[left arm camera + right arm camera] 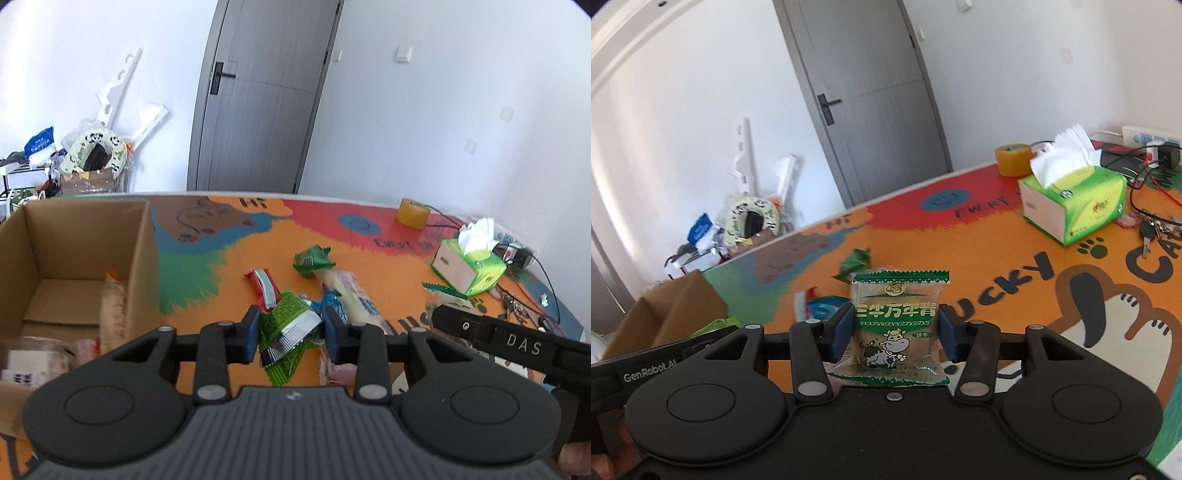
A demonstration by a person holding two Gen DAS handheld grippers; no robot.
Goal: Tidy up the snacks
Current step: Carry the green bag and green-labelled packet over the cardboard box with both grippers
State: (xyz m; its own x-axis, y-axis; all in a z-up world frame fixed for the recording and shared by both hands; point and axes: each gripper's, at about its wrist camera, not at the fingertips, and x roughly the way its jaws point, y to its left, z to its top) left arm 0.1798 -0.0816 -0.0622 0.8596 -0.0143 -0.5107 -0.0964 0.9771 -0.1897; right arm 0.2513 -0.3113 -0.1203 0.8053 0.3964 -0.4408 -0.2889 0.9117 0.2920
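Left wrist view: left tool [290, 328] clamped on green wafer packet [288, 330], cardboard box [74, 258] frame-left. Right tool [894, 330] grips cow-print biscuit packet [895, 325], frame centre.

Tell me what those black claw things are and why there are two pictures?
Each black claw is a grabbing tool a person holds, one in each hand, with a camera on it. That gives two pictures. The left tool squeezes a green crinkly snack packet. The right tool squeezes a biscuit packet with a cartoon cow. More snacks lie on the colourful table mat. A cardboard box stands at the left and a tissue box at the right.
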